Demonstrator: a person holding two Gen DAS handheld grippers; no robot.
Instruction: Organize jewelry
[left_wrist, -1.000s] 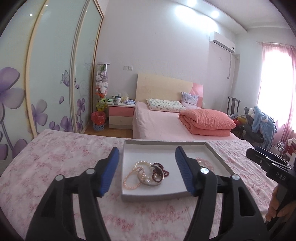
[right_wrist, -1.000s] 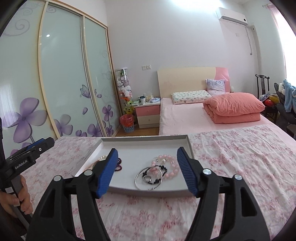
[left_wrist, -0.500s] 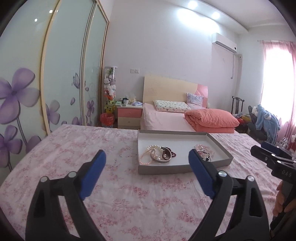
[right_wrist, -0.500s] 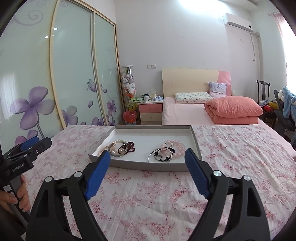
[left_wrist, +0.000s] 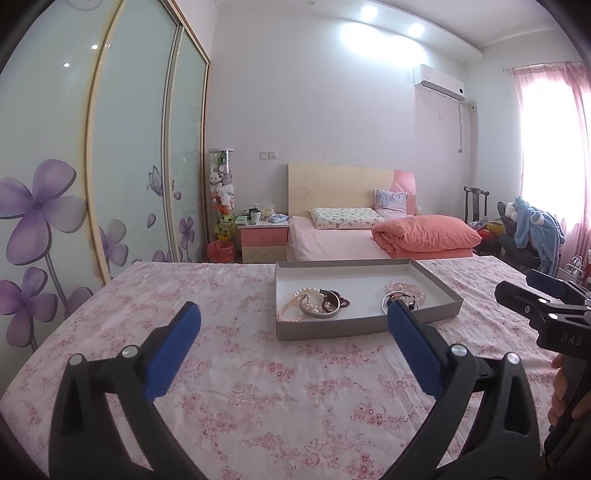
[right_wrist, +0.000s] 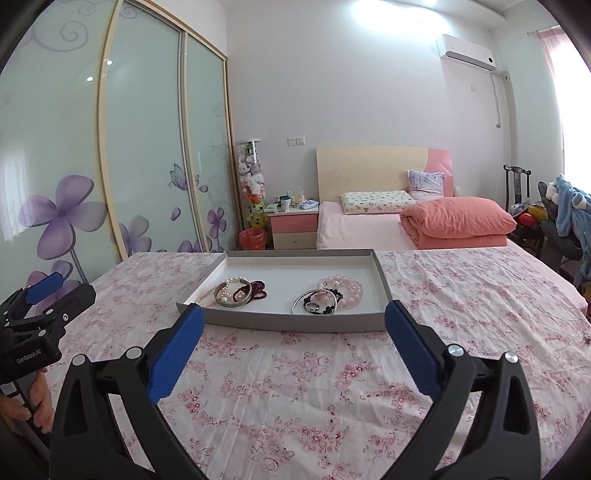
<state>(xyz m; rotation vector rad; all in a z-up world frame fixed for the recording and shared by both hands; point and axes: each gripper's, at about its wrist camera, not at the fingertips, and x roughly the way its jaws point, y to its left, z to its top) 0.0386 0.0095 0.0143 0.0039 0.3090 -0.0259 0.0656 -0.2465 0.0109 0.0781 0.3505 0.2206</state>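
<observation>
Left tongs (left_wrist: 293, 323): jaws opening, almost at full spread, nothing between them; near the tray, apart from it.
Right tongs (right_wrist: 293, 325): jaws opening wide, empty; near the tray's front wall.
Tray (right_wrist: 382, 280): shallow grey box on the floral-covered counter (right_wrist: 461, 332).
Left cluster (right_wrist: 236, 291): pearl strand, silver bangle, dark beads, overlapping.
Right cluster (right_wrist: 328, 295): pink bead bracelet, silver ring, black beads.
Technique: probably best to lift one piece at a time, gripping an exposed loop so neighbours do not drag along.
</observation>
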